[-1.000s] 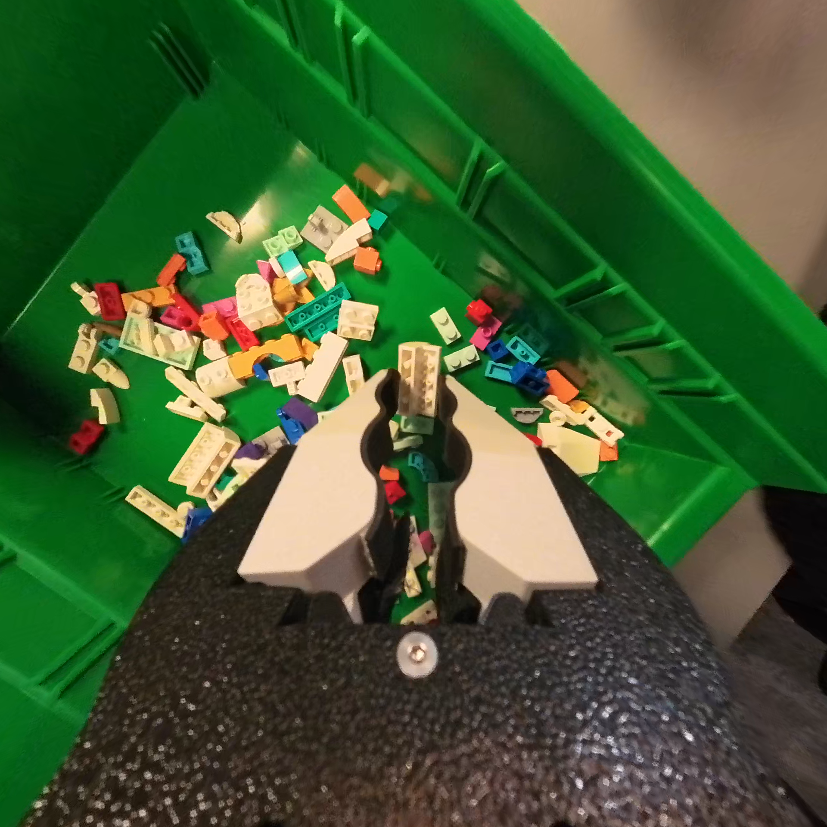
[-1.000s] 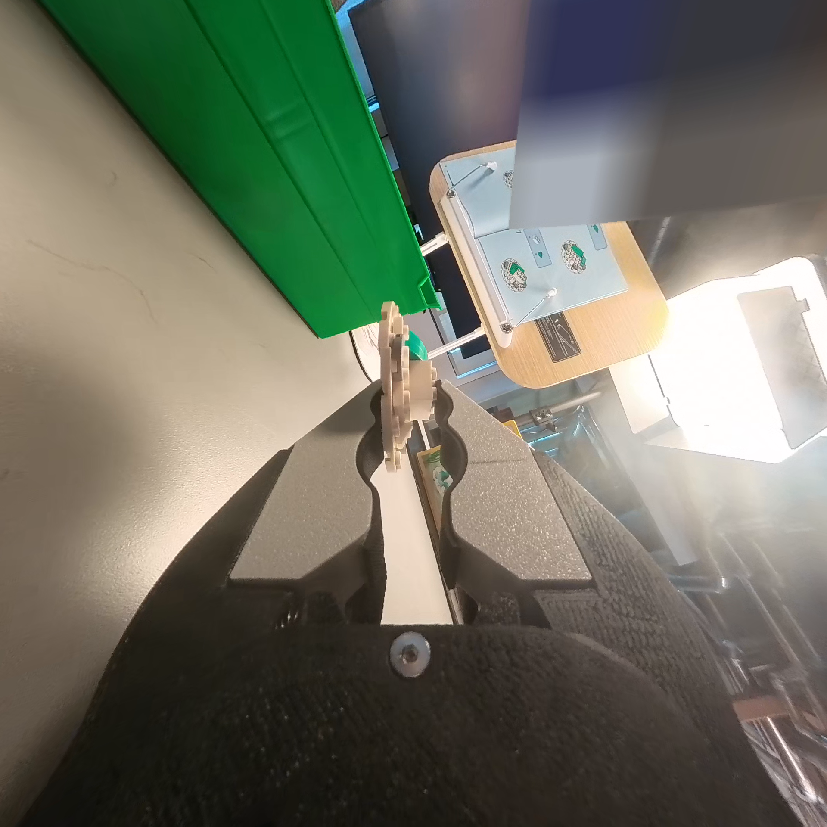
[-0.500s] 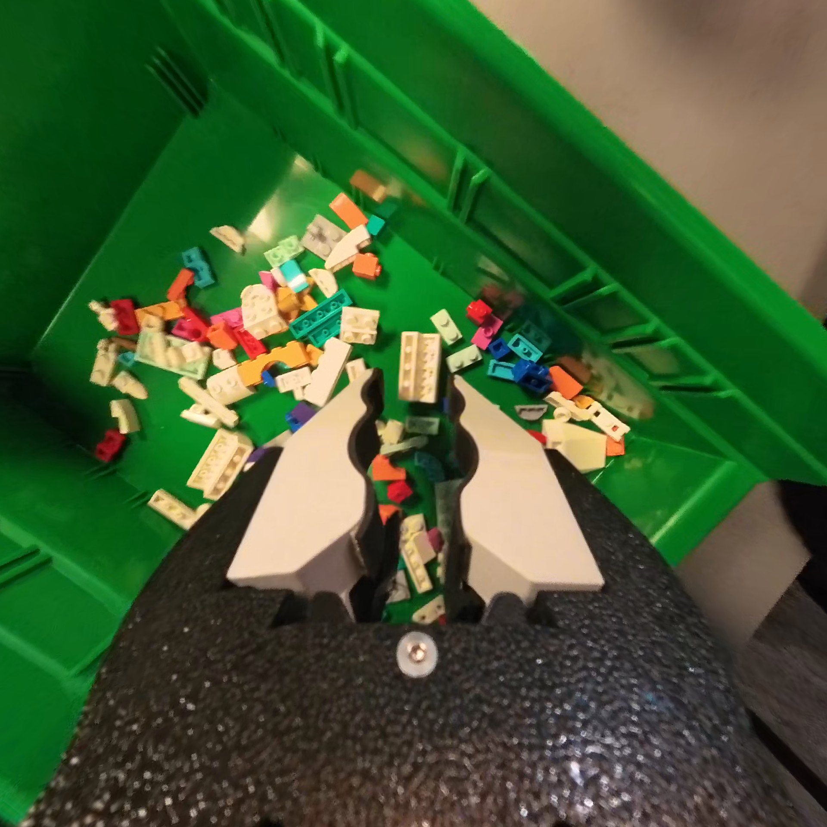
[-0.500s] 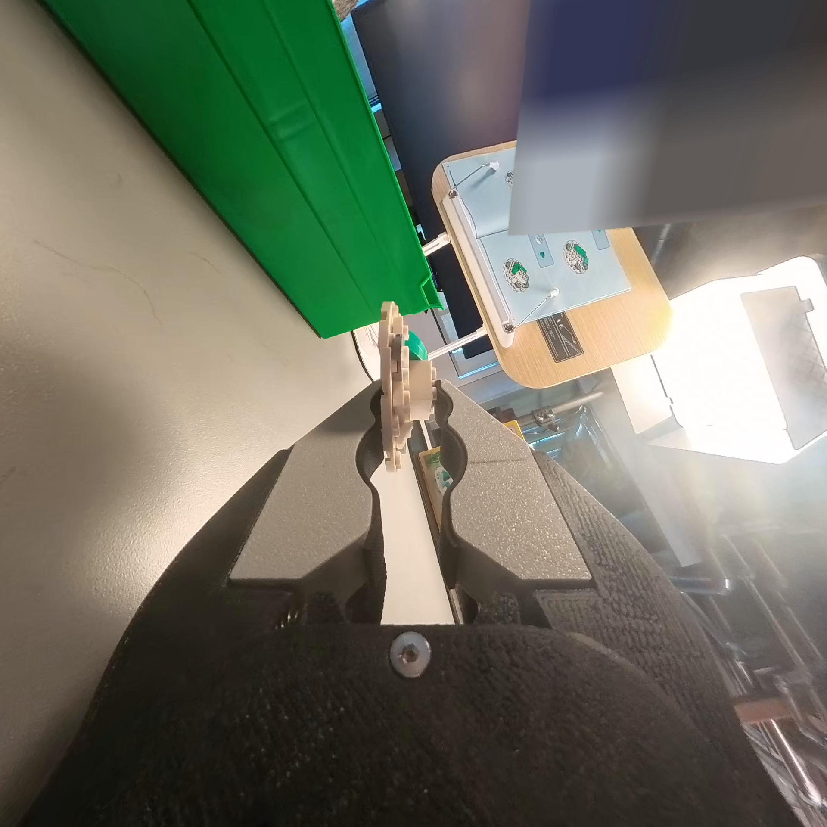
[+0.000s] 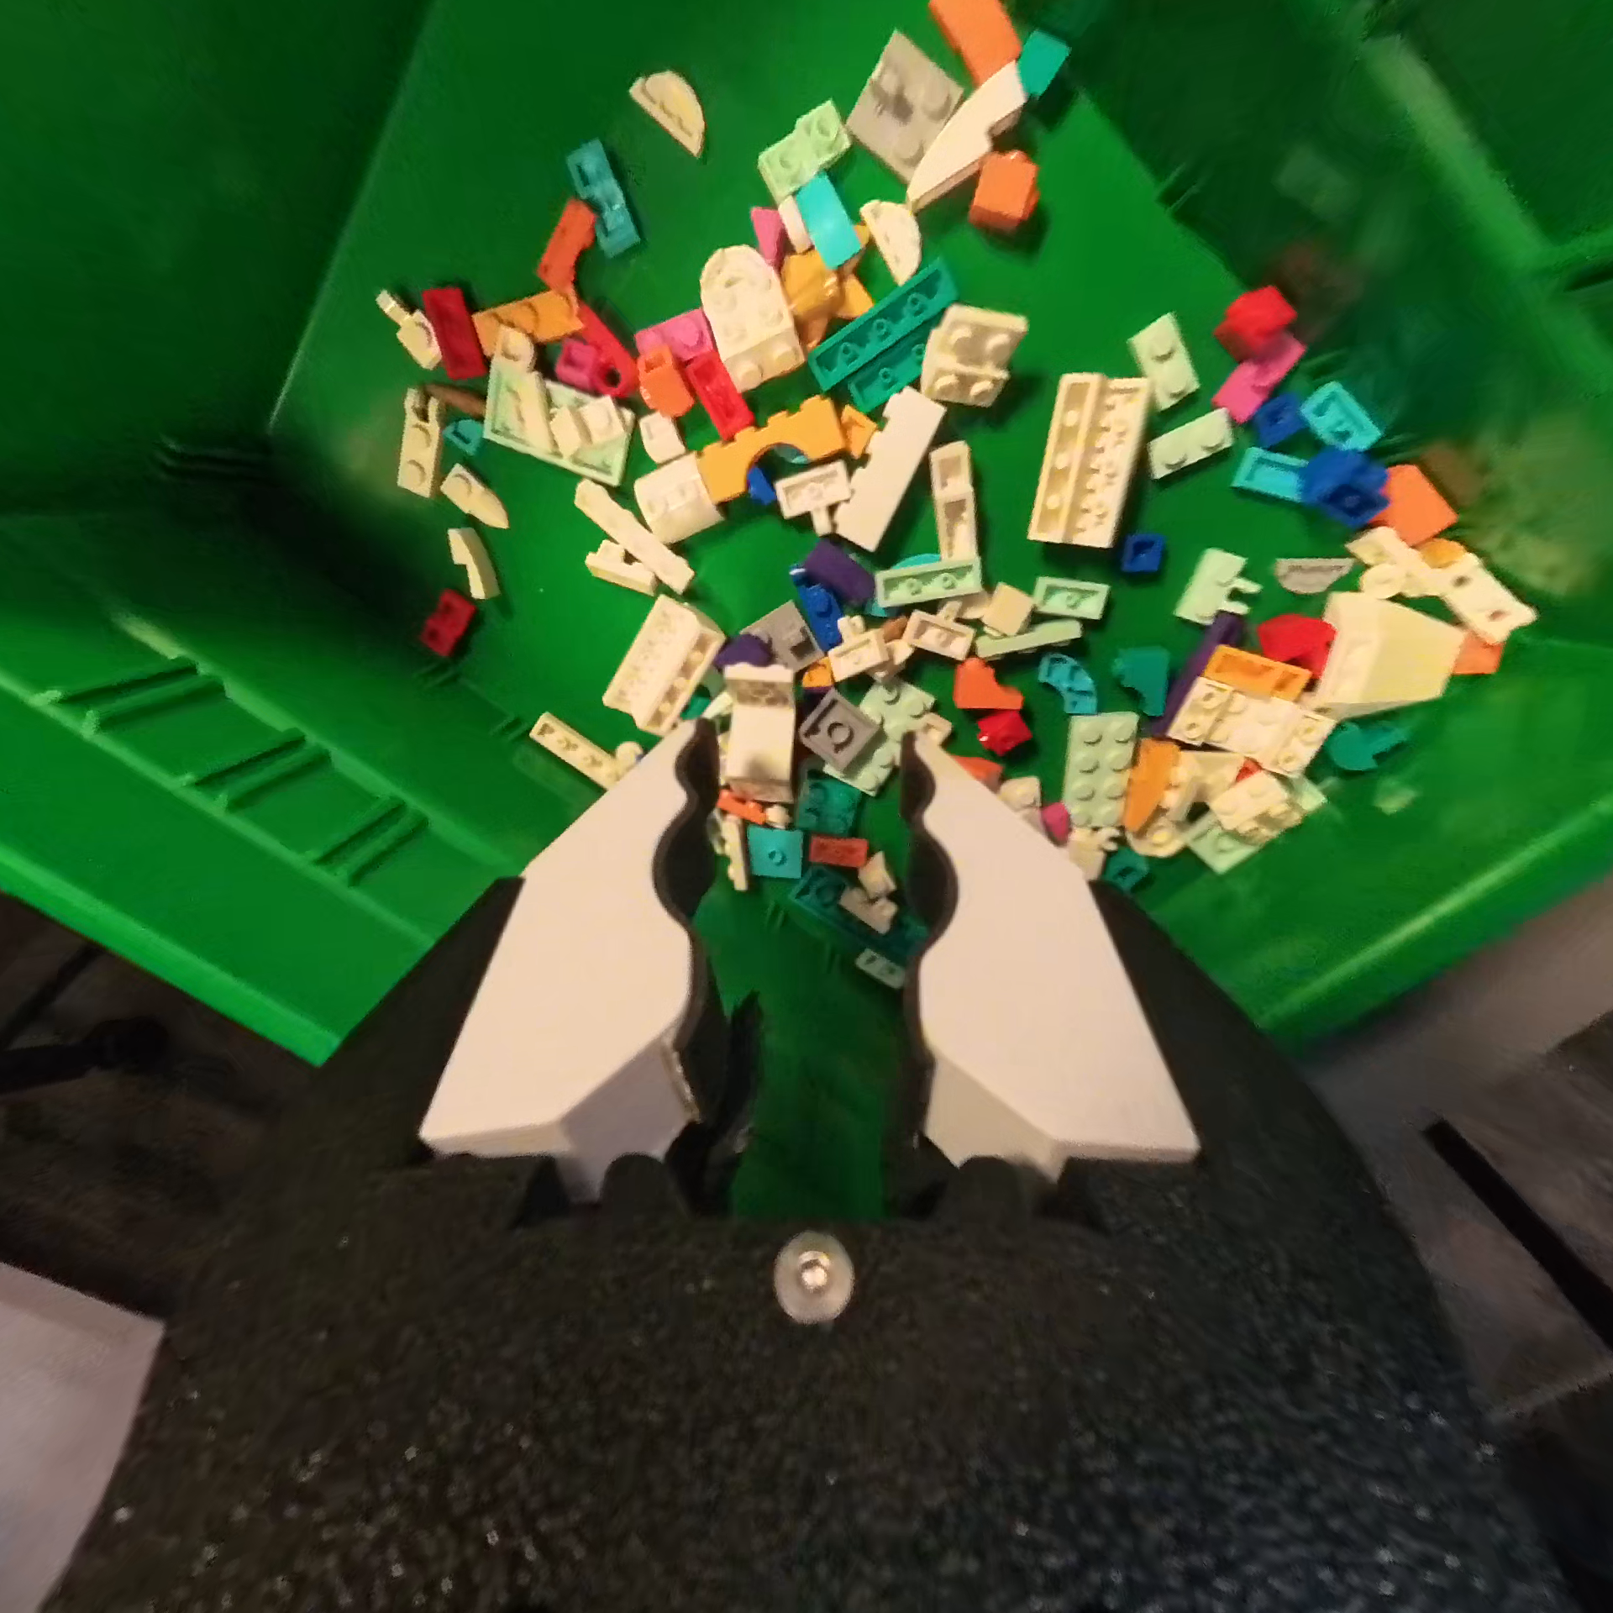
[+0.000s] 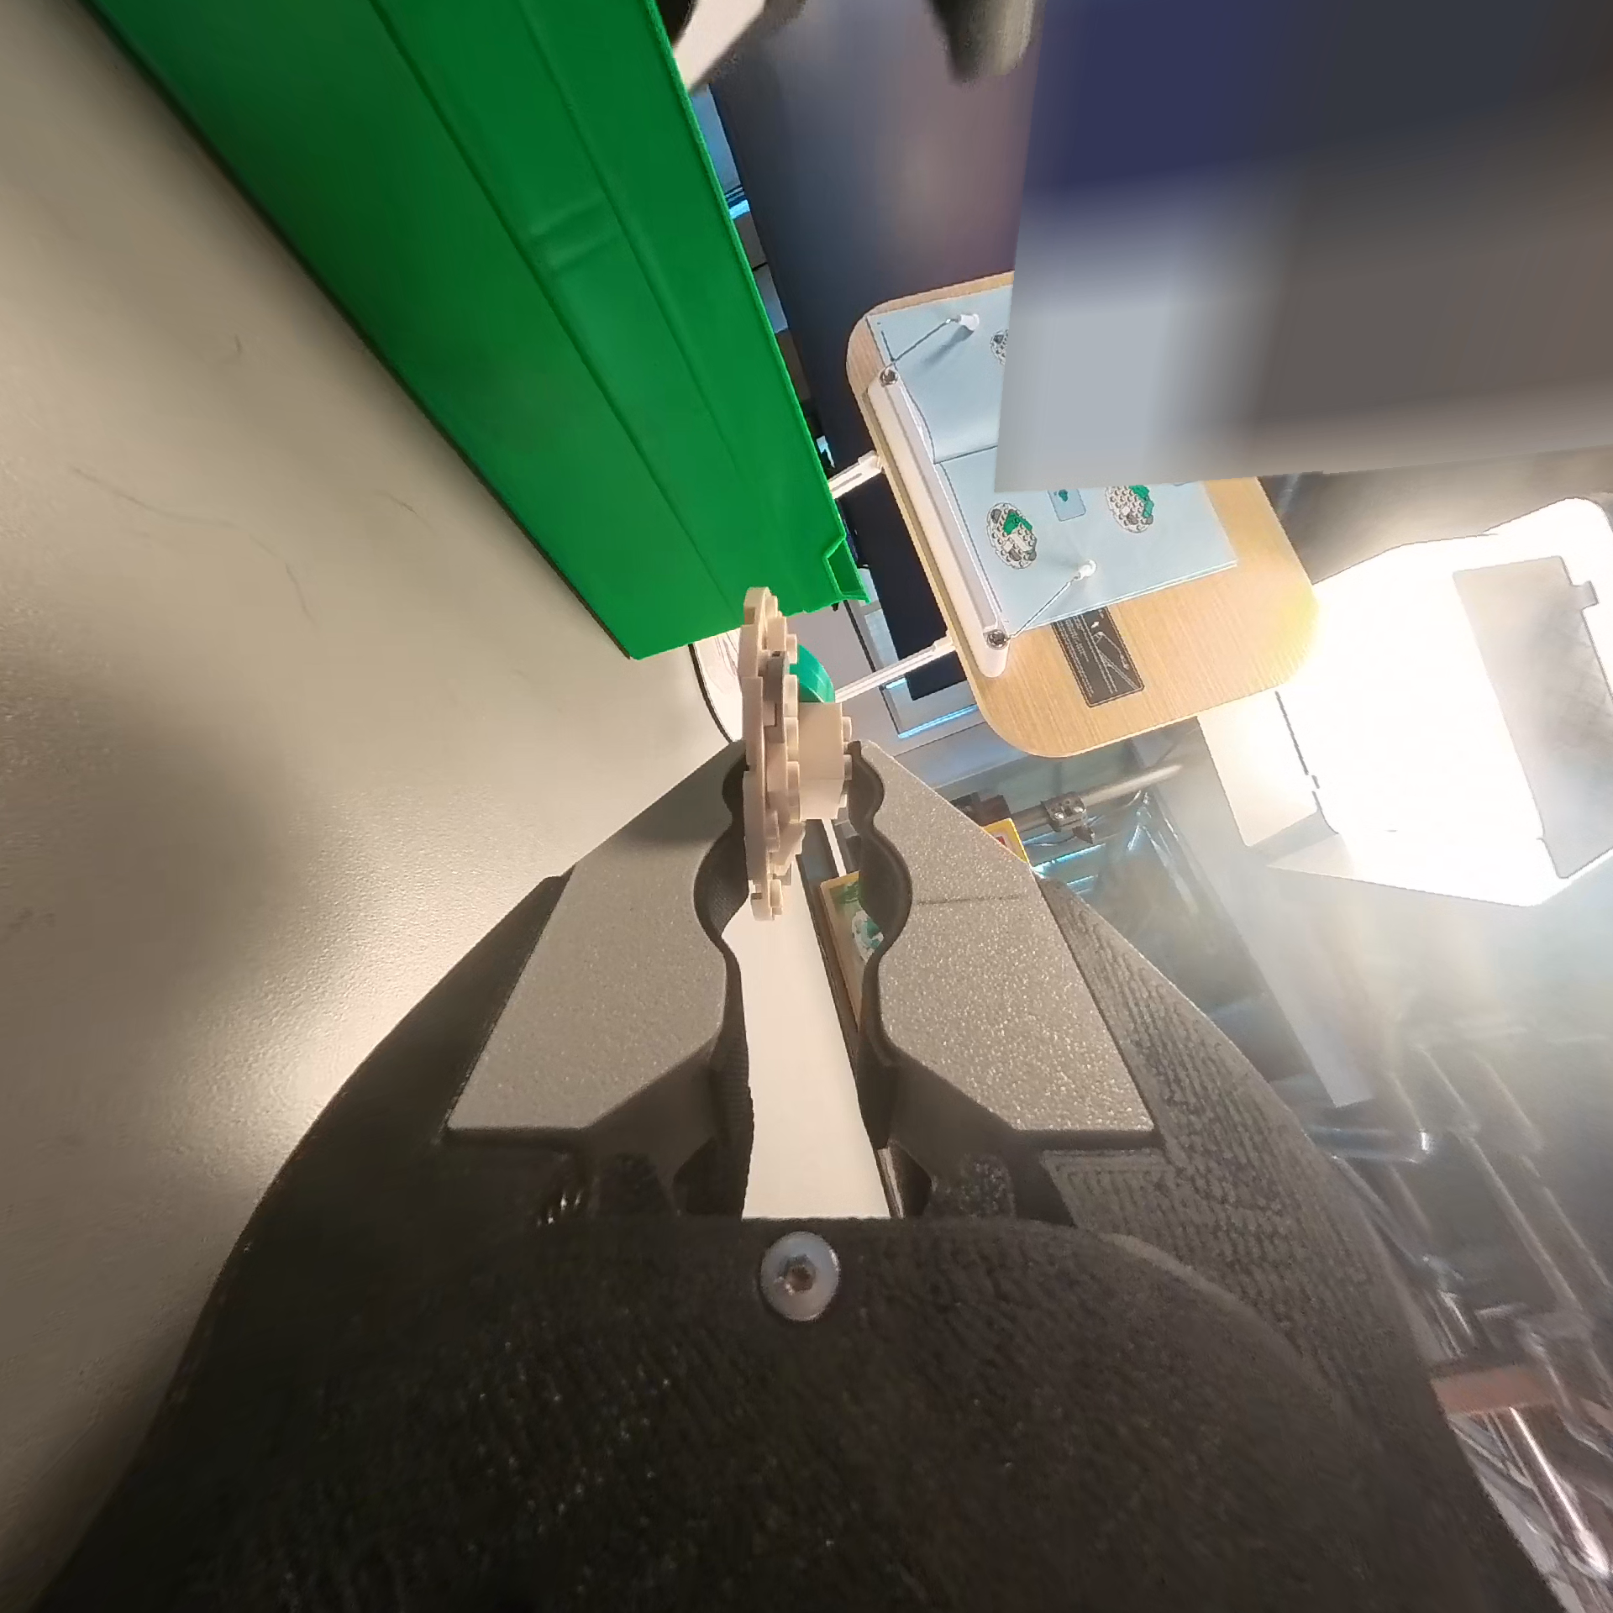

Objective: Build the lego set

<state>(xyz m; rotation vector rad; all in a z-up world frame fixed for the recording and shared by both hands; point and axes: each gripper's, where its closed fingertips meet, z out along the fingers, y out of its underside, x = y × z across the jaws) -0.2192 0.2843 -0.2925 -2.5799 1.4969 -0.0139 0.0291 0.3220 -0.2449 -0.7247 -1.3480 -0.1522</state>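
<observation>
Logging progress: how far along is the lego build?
Early. Done: a small tan assembly, a toothed round plate with a brick and a green piece on it. In hand: the right tongs are shut on that assembly outside the green bin. The left tongs are open and empty over the loose bricks. Left: nearly everything; the bin floor holds dozens of unattached pieces.

Left claw (image 5: 807,751): 2 pale grey fingers, black pebbled body; right claw (image 6: 799,768): dark grey.

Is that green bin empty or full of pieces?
Neither: the green bin holds a loose scatter of Lego pieces across its floor, with bare green patches showing between them.
</observation>
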